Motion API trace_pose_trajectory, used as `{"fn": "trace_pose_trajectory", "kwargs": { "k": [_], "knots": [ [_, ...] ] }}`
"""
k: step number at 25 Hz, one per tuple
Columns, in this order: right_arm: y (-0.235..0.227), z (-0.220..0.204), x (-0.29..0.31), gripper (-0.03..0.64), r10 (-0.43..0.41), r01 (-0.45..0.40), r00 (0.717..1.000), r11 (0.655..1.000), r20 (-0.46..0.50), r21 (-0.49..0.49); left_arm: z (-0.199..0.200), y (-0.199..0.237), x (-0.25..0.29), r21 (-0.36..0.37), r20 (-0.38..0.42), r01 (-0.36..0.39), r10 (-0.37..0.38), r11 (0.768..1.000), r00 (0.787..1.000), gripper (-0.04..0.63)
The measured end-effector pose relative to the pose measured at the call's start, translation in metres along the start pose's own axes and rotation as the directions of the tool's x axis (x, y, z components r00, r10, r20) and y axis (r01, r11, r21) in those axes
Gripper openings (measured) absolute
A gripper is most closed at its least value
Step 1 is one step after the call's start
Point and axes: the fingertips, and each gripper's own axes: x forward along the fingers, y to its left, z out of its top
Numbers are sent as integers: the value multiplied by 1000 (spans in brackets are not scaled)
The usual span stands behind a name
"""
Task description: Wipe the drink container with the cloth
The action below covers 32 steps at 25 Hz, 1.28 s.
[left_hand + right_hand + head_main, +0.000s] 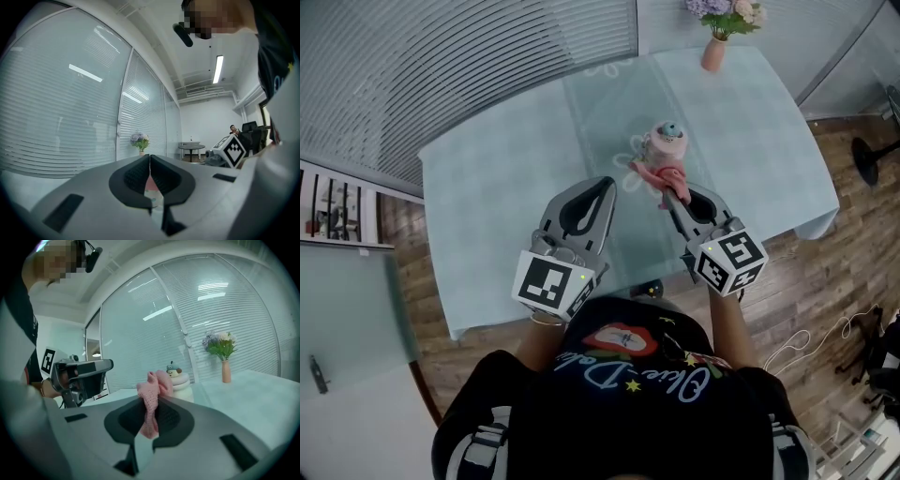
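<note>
Right gripper view: the right claw pinches a pink, open-knit cloth, bunched just ahead of its tips before the rounded, glossy container. The left claw, beside it, has its jaws pressed together on nothing.

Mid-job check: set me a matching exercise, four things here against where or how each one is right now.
Things:
1. pink cloth
2. drink container
3. flower vase
4. left gripper

Place or state:
A. at the far end of the table
B. jaws together, nothing held
C. clamped in the right gripper
D. mid-table, just beyond the right gripper

Pairs: 1-C, 2-D, 3-A, 4-B
</note>
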Motion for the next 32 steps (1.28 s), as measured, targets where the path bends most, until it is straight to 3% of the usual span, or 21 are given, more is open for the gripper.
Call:
{"fn": "trace_pose_trajectory", "kwargs": {
  "k": [15,32],
  "knots": [
    [-47,9,6,34,-77,77,997,997,-19,12,4,10,-7,6,1,-40,40,999,999,5],
    [-55,-12,18,35,-96,98,992,995,-77,28,1,21,-4,3,-14,-51,51,999,999,5]
  ]
}}
